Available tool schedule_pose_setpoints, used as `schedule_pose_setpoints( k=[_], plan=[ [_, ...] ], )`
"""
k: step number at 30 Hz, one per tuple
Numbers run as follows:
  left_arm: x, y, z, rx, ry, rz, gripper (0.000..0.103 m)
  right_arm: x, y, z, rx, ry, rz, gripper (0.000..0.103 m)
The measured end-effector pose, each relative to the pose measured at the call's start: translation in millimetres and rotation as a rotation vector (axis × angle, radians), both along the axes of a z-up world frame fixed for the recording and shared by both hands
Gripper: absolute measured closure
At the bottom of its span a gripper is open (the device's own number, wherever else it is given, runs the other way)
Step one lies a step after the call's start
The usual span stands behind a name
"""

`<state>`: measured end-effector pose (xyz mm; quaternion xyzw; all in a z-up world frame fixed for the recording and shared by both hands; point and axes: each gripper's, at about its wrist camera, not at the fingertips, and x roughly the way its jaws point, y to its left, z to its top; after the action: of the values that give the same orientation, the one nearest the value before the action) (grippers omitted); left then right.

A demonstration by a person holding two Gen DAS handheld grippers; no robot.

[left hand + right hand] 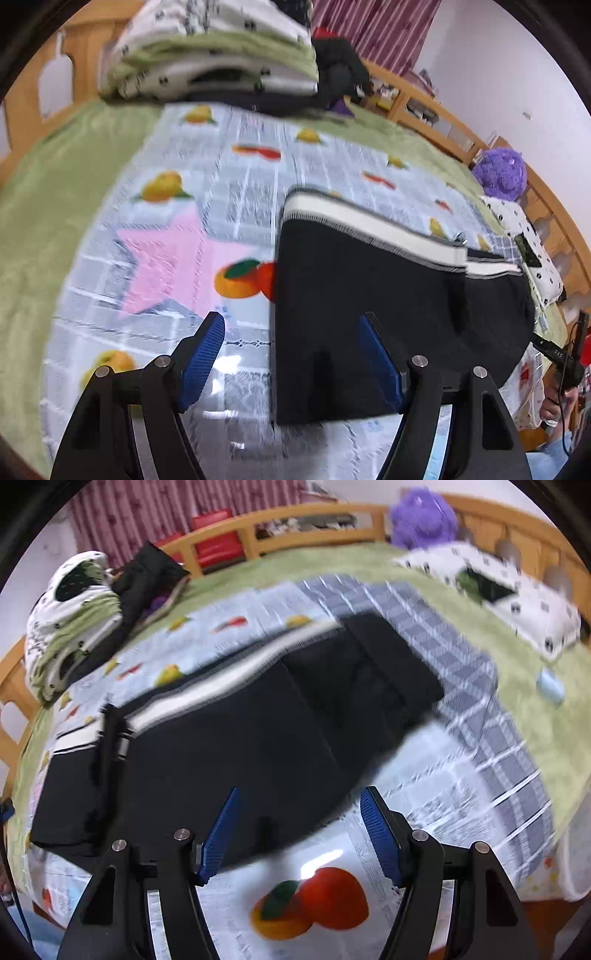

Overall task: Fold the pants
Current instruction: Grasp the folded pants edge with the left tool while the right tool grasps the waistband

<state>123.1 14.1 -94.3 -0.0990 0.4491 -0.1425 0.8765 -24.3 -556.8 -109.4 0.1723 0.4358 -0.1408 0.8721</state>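
The black pants [388, 295] lie folded flat on a fruit-printed sheet [240, 192], with a white-striped waistband [369, 221] along the far edge. My left gripper [293, 360] hovers open over the pants' left edge; one blue pad [205, 358] is above the sheet and the other above the cloth. In the right wrist view the pants [258, 738] stretch from left to upper right. My right gripper [301, 834] is open above their near edge, nothing pressed between its pads. Both views are motion-blurred.
Stacked folded bedding [221, 55] and a black bag [147, 579] sit at one end of the bed. A purple plush toy [421, 517] and a spotted pillow [517, 602] lie by the wooden rail [295, 520]. A green blanket [55, 221] surrounds the sheet.
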Motion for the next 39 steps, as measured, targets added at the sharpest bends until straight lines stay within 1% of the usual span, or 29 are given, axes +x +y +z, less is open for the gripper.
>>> schedule_pose_setpoints(
  k=[2,3,5,7,8,9,10,11,12,13,15,17,19,21,22,24,26,28,29,30,32,33,34,35,37,39],
  plan=[
    [17,-5,-22,-0.024,0.038,-0.019,0.031,9,-6,-19,0.037,0.004,-0.02,0.036],
    [22,-7,-28,-0.038,0.047,-0.022,0.032,13,-8,-25,0.053,-0.001,-0.03,0.037],
    [38,-11,-45,-0.101,0.081,-0.04,0.038,22,-11,-33,0.065,-0.033,-0.049,0.037],
    [47,-17,-52,-0.139,0.093,-0.049,0.04,34,-13,-35,0.067,-0.057,-0.069,0.037],
    [51,-21,-54,-0.152,0.08,-0.049,0.047,39,-14,-36,0.07,-0.063,-0.079,0.038],
    [54,-26,-54,-0.157,0.078,-0.053,0.052,45,-14,-37,0.062,-0.062,-0.092,0.043],
    [58,-31,-55,-0.156,0.087,-0.058,0.055,50,-13,-38,0.041,-0.052,-0.101,0.055],
    [61,-36,-55,-0.148,0.088,-0.054,0.065,56,-11,-38,0.007,-0.04,-0.108,0.062],
    [64,-39,-54,-0.142,0.089,-0.058,0.075,58,-11,-36,-0.005,-0.04,-0.116,0.07],
    [65,-39,-51,-0.146,0.08,-0.065,0.092,59,-10,-33,-0.006,-0.043,-0.127,0.078],
    [68,-36,-38,-0.172,0.067,-0.073,0.093,61,-11,-24,0.012,-0.062,-0.146,0.084],
    [69,-25,-17,-0.172,0.025,-0.077,0.093,63,-7,-8,0.029,-0.108,-0.128,0.088],
    [68,-11,4,-0.137,-0.019,-0.067,0.093,68,7,10,0.043,-0.149,-0.086,0.089],
    [64,18,26,-0.124,-0.061,-0.03,0.093,74,27,23,0.086,-0.182,-0.018,0.089],
    [64,28,31,-0.107,-0.071,-0.014,0.093,78,41,25,0.121,-0.188,0.032,0.089],
    [60,54,38,-0.044,-0.088,0.05,0.093,85,65,20,0.157,-0.166,0.12,0.088],
    [58,75,33,0.024,-0.074,0.093,0.092,91,94,3,0.147,-0.119,0.204,0.087],
    [57,89,19,0.073,-0.035,0.13,0.09,94,112,-18,0.112,-0.051,0.241,0.083],
    [55,95,9,0.088,-0.01,0.14,0.084,93,116,-30,0.106,-0.019,0.245,0.08],
    [52,100,0,0.103,0.017,0.155,0.08,91,116,-39,0.111,0.006,0.247,0.073],
    [38,109,-9,0.124,0.035,0.2,0.066,79,107,-41,0.144,-0.002,0.25,0.071],
    [30,113,-11,0.119,0.033,0.206,0.063,72,101,-38,0.157,-0.006,0.243,0.066],
    [19,116,-11,0.099,0.029,0.206,0.055,64,97,-34,0.155,-0.012,0.231,0.06],
    [4,120,-12,0.055,0.024,0.198,0.045,56,91,-29,0.147,-0.029,0.218,0.058],
    [-14,126,-13,0.002,0.022,0.198,0.039,44,78,-19,0.144,-0.062,0.19,0.053],
    [-32,134,-20,-0.065,0.046,0.213,0.039,45,67,-16,0.156,-0.08,0.14,0.05]
  ],
)
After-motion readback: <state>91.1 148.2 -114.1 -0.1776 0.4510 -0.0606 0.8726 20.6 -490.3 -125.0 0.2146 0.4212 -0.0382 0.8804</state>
